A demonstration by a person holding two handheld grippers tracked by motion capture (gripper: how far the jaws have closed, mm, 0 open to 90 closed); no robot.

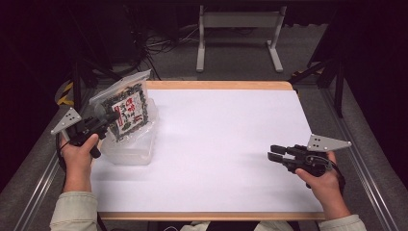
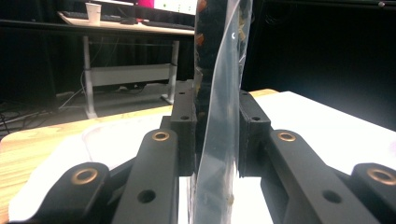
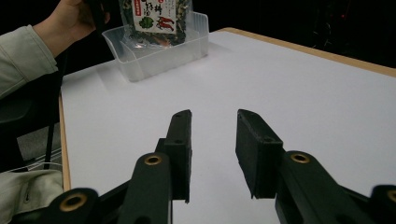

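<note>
While the left gripper [image 1: 108, 118] clamps the bag [image 1: 126, 107] edge-on between its pads (clear film and dark contents show in the left gripper view), the bag hangs tilted over the bin [image 1: 132, 149], its lower end inside the bin's walls. Left of the bin, the left hand [image 1: 79, 149] grips the handle. Far right of the bin, across bare white sheet [image 1: 226, 144], the right gripper [image 1: 272, 153] rests low with jaws parted and nothing between them. Beyond the bin stands a table frame [image 1: 238, 33] on the floor.
</note>
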